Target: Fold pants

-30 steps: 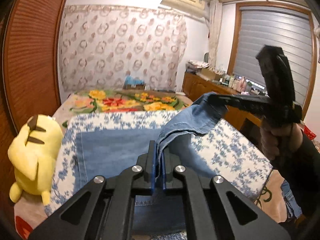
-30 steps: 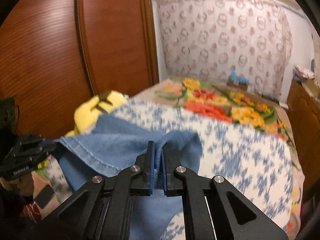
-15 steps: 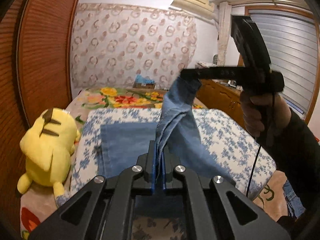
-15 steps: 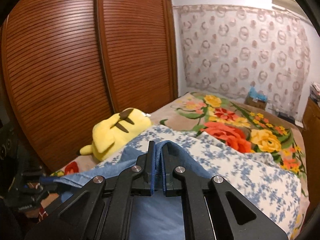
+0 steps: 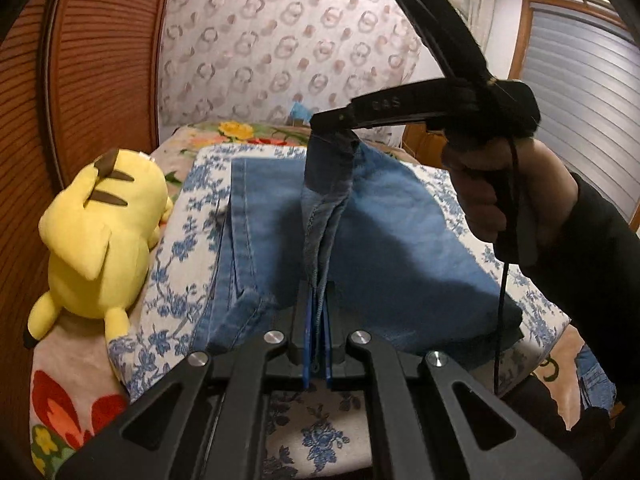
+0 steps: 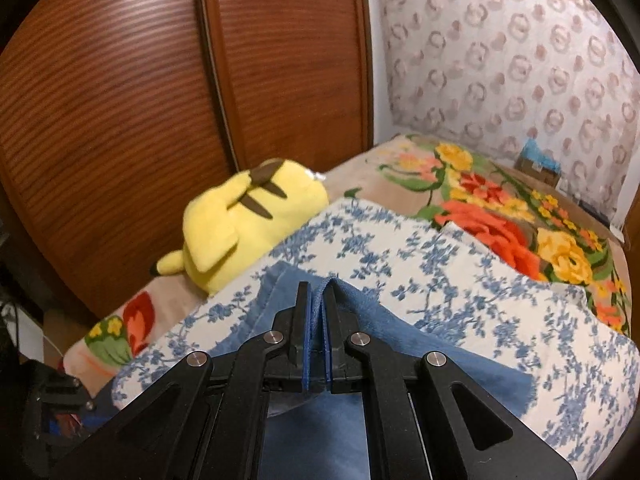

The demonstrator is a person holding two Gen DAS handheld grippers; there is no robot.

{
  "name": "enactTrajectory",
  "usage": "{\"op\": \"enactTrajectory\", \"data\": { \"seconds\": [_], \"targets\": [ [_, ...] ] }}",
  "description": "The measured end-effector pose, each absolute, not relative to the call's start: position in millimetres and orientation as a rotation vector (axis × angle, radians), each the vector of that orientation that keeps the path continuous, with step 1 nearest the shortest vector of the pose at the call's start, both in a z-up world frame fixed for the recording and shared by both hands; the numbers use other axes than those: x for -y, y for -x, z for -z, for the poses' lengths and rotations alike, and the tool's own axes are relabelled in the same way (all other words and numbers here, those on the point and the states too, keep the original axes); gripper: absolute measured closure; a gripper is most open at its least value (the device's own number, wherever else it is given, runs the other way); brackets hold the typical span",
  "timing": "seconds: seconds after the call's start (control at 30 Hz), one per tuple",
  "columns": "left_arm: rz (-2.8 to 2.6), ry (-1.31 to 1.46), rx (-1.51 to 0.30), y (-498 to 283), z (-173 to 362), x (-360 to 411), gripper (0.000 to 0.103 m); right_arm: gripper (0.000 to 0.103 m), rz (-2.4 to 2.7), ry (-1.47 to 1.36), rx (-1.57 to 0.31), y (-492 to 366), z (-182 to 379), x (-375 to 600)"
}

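- The pants (image 5: 384,236), blue denim, were seen lying on the flower-printed cloth (image 5: 176,248) on the bed, with one edge lifted off it; the left gripper (image 5: 317,344) was clamped on that edge, the denim pinched between its jaws.
- The right gripper (image 6: 317,344) was likewise closed on a ridge of denim; seen from the left, the fabric hung slack below its jaws.
- A thin pinch could be lost if the hands were pulled apart; the fold would then drop askew.
- The plush toy (image 5: 100,232), left of both jaws, could be brushed; the layers beneath could be dragged and bunched.
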State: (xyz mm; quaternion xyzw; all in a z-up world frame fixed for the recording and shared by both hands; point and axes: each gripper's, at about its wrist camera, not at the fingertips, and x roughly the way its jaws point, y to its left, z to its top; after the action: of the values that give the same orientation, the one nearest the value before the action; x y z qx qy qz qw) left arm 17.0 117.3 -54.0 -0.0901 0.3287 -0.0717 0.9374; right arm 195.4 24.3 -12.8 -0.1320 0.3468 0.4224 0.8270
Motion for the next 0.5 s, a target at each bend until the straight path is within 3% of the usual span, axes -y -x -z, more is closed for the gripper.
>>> {"op": "enactTrajectory", "data": {
  "seconds": [0.5],
  "targets": [
    [0.122, 0.226, -0.740, -24, 71, -126, 0.098, 0.101, -0.848, 0.242, -0.809, -210, 41, -60]
  ]
}}
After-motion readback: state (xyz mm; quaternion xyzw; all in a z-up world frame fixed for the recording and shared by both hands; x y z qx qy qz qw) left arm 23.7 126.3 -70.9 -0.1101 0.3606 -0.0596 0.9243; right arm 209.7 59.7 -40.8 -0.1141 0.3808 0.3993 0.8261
